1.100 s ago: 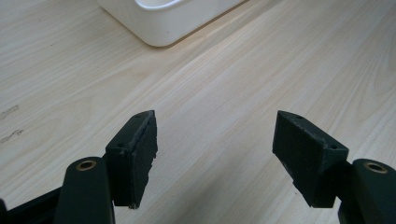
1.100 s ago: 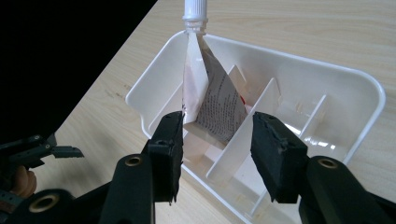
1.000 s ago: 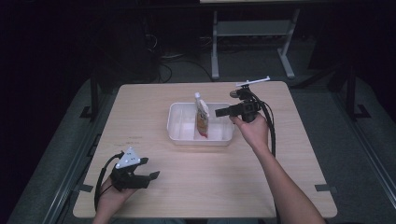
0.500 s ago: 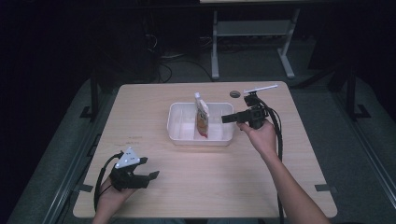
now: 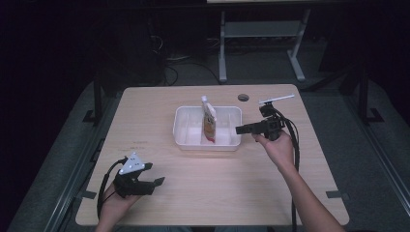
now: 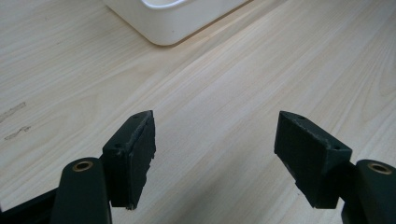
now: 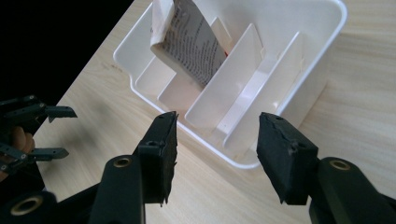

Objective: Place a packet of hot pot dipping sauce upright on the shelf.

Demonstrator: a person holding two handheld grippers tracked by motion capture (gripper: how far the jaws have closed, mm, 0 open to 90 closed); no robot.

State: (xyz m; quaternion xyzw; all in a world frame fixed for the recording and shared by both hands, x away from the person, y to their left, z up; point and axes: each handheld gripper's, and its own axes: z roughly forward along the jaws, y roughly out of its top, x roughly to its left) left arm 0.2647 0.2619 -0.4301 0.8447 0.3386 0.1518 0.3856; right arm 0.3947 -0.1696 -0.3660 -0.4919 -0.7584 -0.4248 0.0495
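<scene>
Right gripper (image 5: 245, 129) back from pouch (image 5: 208, 120), jaws opening, empty, beside tray (image 5: 181, 140) edge.

pretty dark room overall, the only well lit bit is the worktop (image 5: 145, 125), a pale wood-grain top with rounded corners and a small round dark hole (image 5: 243, 97) near its far edge, right of the middle. floor (image 5: 382, 159) around it looks like grey carpet, fading into black on the left and far side. dark metal legs and brackets (image 5: 98, 104) stick out at the worktop's left and right sides. behind it, at the far end, there's a light grey metal stand (image 5: 261, 48) with two uprights, splayed feet and a crossbar. some black cables (image 5: 169, 67) lie tangled on the floor at the far left of that stand.
</scene>
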